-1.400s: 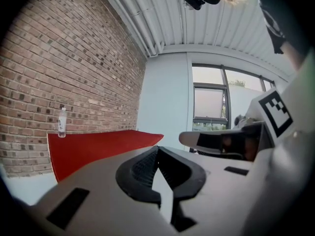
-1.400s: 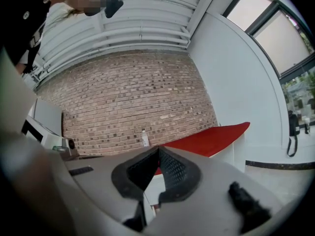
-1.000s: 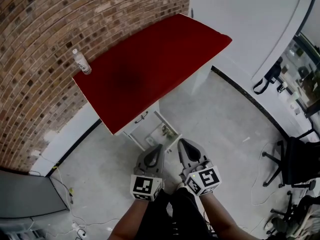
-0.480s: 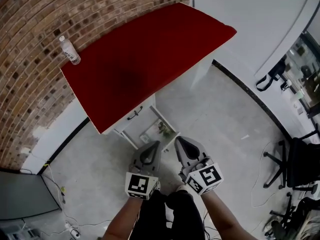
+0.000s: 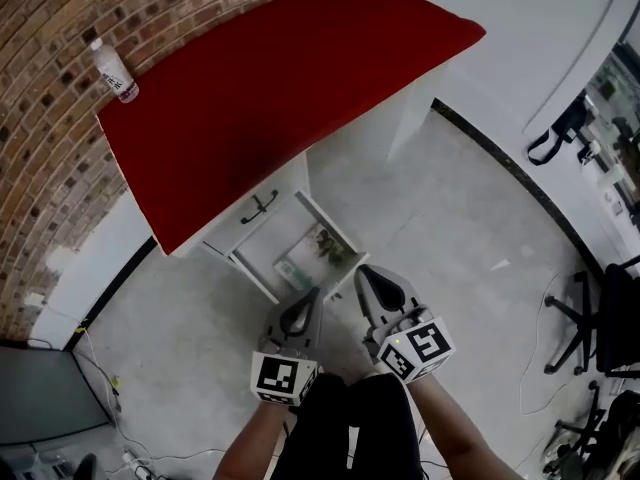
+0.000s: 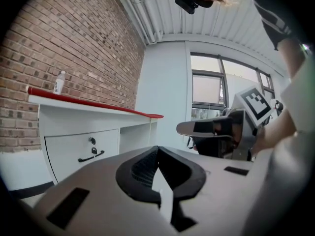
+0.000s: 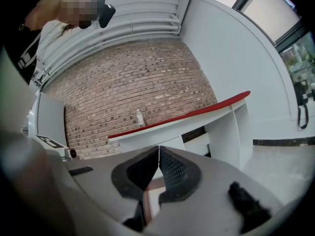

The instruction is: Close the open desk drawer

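The bench has a flat, smooth red top on a white body and stands against a rough brick wall. Below the top, the open drawer, a shallow white box, sticks out at 12 o'clock from both grippers. The left gripper and the right gripper are grey with ribbed black pads, and their jaws are clenched on nothing. A clear bottle stands at the bench's 10 o'clock corner. The things in the drawer are too blurred to name, and its front edge is partly behind the jaws.
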`<state>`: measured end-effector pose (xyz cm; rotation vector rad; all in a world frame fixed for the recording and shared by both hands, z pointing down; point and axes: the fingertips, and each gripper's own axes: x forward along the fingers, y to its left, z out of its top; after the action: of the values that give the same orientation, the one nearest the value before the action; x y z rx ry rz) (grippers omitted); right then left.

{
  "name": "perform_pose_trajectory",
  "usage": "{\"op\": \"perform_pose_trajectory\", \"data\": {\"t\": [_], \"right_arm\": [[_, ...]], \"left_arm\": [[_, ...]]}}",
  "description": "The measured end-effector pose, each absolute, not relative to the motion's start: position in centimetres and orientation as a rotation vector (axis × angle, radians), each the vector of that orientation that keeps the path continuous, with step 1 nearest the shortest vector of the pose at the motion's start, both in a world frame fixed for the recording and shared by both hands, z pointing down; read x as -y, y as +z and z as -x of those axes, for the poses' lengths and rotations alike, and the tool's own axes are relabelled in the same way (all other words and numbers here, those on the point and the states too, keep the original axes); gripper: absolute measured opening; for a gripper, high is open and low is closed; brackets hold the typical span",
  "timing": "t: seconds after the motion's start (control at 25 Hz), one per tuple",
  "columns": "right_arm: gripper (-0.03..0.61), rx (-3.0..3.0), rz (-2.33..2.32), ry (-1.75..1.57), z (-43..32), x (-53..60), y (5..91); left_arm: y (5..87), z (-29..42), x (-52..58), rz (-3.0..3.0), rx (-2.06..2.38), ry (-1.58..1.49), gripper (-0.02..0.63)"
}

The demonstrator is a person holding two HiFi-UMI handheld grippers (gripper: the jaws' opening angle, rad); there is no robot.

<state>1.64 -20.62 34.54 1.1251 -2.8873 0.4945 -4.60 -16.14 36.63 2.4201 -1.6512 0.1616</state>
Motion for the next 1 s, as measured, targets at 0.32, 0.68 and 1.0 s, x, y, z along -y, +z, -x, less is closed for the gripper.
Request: {"op": "perform_pose_trajectory", "data": {"t": [0.32, 0.68, 1.0], "right_arm": [[0.012, 2.881, -1.143, 0.514, -3.0, 21.7, 42.7], [0.012, 2.891, -1.135, 0.511, -5.1, 23.7, 51.7], [0.012, 2.921, -1.020, 0.456, -5.1, 24.8, 58.7]], "left_arm": [[44.5, 2.8, 16.8, -2.444, 1.608, 0.133, 0.009], [52.7, -0.9, 17.6, -2.479, 1.546, 0.116, 0.008], [58.3, -2.3, 18.2, -2.466, 1.565, 0.055, 0.009]]}}
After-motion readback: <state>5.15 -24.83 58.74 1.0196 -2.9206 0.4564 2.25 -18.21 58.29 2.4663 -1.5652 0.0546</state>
